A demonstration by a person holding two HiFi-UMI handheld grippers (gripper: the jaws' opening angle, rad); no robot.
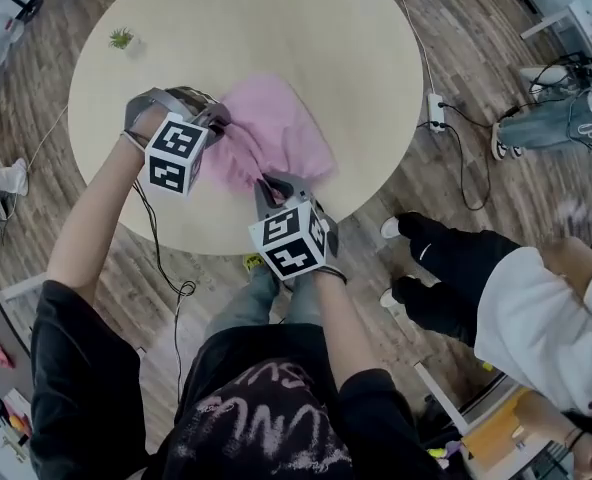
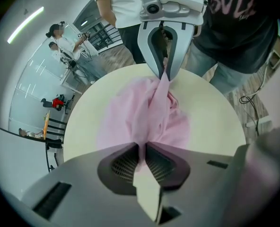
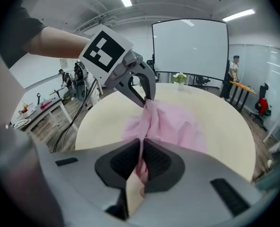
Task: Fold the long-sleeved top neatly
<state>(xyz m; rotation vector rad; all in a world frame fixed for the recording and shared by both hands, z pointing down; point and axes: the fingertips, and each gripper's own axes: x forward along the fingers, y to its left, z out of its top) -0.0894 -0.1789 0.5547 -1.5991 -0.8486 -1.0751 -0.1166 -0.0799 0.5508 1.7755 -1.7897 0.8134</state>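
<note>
A pink long-sleeved top (image 1: 272, 140) lies bunched on the round pale table (image 1: 326, 38), near its front edge. My left gripper (image 1: 219, 120) is shut on the top's left edge, and pink cloth runs between its pads (image 2: 141, 151). At the front edge of the cloth my right gripper (image 1: 267, 185) is shut on it too, fabric pinched between its jaws (image 3: 141, 151). The cloth stretches taut between the two grippers. Each gripper view shows the other gripper at the far end of the pink top (image 2: 144, 112) (image 3: 170, 126).
A small green plant (image 1: 121, 38) stands at the table's far left. A power strip and cables (image 1: 437, 111) lie on the wooden floor to the right. A person in black trousers and a white top (image 1: 496, 288) stands close at the right. Another person's legs (image 1: 551, 123) are further right.
</note>
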